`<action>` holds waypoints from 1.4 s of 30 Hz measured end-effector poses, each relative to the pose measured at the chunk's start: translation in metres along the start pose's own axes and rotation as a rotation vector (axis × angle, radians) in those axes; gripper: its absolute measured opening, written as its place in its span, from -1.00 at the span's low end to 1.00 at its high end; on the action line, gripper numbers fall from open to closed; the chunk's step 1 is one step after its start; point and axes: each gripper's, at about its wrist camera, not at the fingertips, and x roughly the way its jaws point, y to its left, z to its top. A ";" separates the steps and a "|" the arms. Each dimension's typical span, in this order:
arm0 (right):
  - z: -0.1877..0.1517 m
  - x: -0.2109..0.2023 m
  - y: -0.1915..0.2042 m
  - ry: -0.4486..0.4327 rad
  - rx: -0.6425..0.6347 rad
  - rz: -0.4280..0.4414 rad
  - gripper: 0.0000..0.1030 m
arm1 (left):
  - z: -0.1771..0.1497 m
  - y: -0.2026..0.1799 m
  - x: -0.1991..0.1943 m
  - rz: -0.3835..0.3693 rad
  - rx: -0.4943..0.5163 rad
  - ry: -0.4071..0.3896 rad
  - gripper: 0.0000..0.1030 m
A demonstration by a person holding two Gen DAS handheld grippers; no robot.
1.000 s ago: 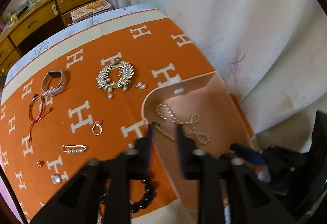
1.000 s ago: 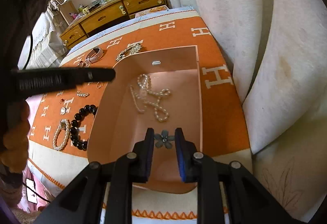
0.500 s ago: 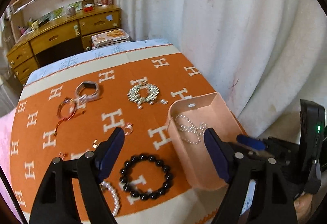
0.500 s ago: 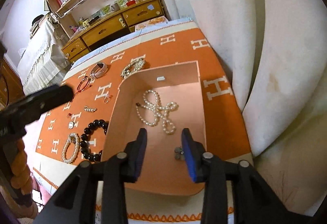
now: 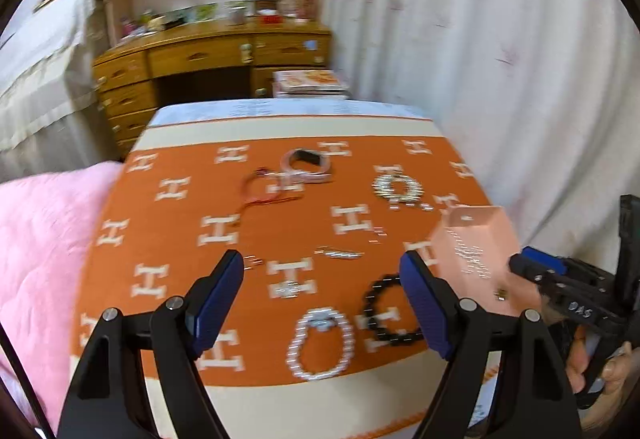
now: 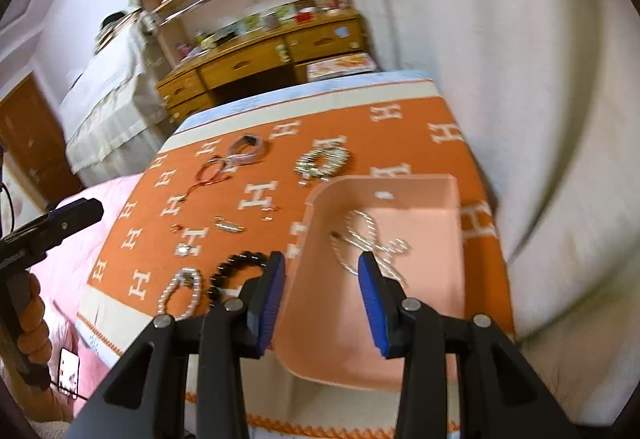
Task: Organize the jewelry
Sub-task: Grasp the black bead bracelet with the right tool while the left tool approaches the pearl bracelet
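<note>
- Pink tray (image 6: 452, 199): one, holding one pearl necklace (image 6: 372, 243)
- Bead bracelets on the orange blanket (image 5: 180, 231): two, one black (image 5: 386, 313), one pearl (image 5: 320, 345)
- Red cord bracelet (image 5: 262, 191): one
- Pink strap band (image 5: 306, 167): one
- Silver wreath piece (image 5: 398, 189): one
- Smaller pieces: blurred, count uncertain
- Claws: two, left (image 5: 322, 299) and right (image 6: 322, 299), both spread wide

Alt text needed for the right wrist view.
The open right gripper hovers over a pink tray holding a pearl necklace. Left of the tray, a black bead bracelet and other jewelry lie on an orange blanket.
</note>
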 end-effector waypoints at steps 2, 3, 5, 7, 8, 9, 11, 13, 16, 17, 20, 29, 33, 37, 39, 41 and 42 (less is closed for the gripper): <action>0.010 0.005 0.013 0.018 -0.050 0.016 -0.26 | -0.003 0.016 -0.001 0.030 -0.028 0.008 0.53; 0.014 0.008 0.019 0.028 -0.071 0.022 -0.26 | -0.005 0.021 0.000 0.041 -0.036 0.014 0.53; 0.020 0.016 0.029 0.055 -0.110 0.038 -0.26 | -0.010 0.029 0.005 0.053 -0.041 0.035 0.53; 0.025 0.024 0.039 0.088 -0.145 0.053 -0.26 | -0.018 0.035 0.014 0.054 -0.042 0.074 0.53; 0.027 0.031 0.043 0.110 -0.162 0.059 -0.26 | -0.022 0.037 0.022 0.049 -0.039 0.106 0.53; 0.029 0.039 0.047 0.139 -0.182 0.066 -0.26 | -0.025 0.037 0.027 0.045 -0.034 0.128 0.53; 0.031 0.055 0.054 0.206 -0.211 0.066 -0.26 | -0.035 0.036 0.046 0.036 -0.011 0.205 0.53; 0.032 0.075 0.061 0.285 -0.250 0.062 -0.26 | -0.044 0.033 0.064 0.029 0.016 0.274 0.52; 0.033 0.094 0.068 0.345 -0.303 0.042 -0.26 | -0.055 0.028 0.085 0.015 0.057 0.349 0.43; 0.033 0.099 0.071 0.363 -0.322 0.032 -0.26 | -0.057 0.026 0.089 0.011 0.071 0.364 0.41; 0.032 0.113 0.080 0.401 -0.381 0.018 -0.26 | -0.061 0.024 0.103 0.002 0.100 0.410 0.38; 0.016 0.150 0.099 0.509 -0.539 -0.036 -0.26 | -0.059 0.010 0.129 -0.008 0.180 0.535 0.06; 0.016 0.157 0.094 0.542 -0.547 -0.022 -0.26 | -0.058 0.000 0.134 -0.002 0.227 0.559 0.06; 0.014 0.156 0.094 0.538 -0.567 -0.009 -0.33 | -0.054 -0.008 0.138 -0.002 0.245 0.576 0.03; 0.014 0.154 0.095 0.532 -0.566 0.003 -0.50 | -0.049 -0.012 0.140 -0.006 0.247 0.585 -0.06; 0.012 0.153 0.098 0.520 -0.576 -0.001 -0.69 | -0.045 -0.013 0.143 -0.008 0.245 0.589 -0.21; 0.010 0.152 0.100 0.512 -0.584 0.000 -0.70 | -0.043 -0.014 0.143 -0.006 0.242 0.588 -0.36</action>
